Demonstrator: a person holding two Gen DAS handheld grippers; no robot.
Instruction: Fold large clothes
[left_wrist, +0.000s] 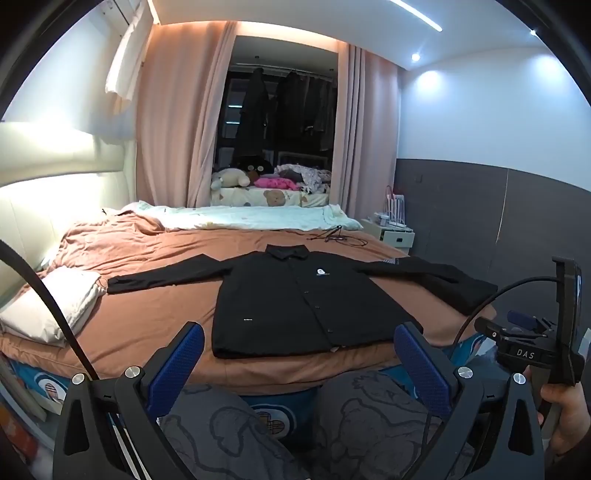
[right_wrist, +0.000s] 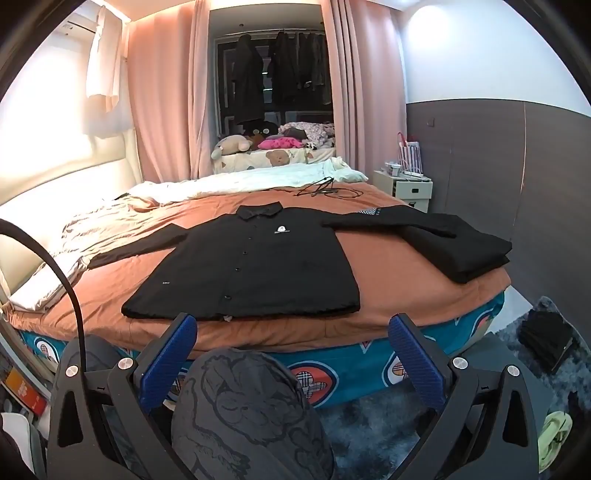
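Note:
A black long-sleeved button shirt (left_wrist: 306, 302) (right_wrist: 255, 266) lies flat, front up, on the brown bedspread (left_wrist: 147, 317), collar at the far side and both sleeves spread wide. My left gripper (left_wrist: 299, 354) hangs open in front of the bed's near edge, short of the shirt's hem, with nothing between its blue pads. My right gripper (right_wrist: 291, 343) is also open and empty, just off the near edge below the hem. The right gripper's body (left_wrist: 532, 347) and the hand holding it show at the right of the left wrist view.
A folded stack of black clothes (right_wrist: 461, 251) rests on the bed's right corner, under the shirt's right sleeve end. A white pillow (left_wrist: 51, 306) lies at the left, a cable (right_wrist: 325, 190) at the far side. The person's patterned trouser legs (right_wrist: 251, 410) stand against the bed. A nightstand (right_wrist: 410, 186) is at the far right.

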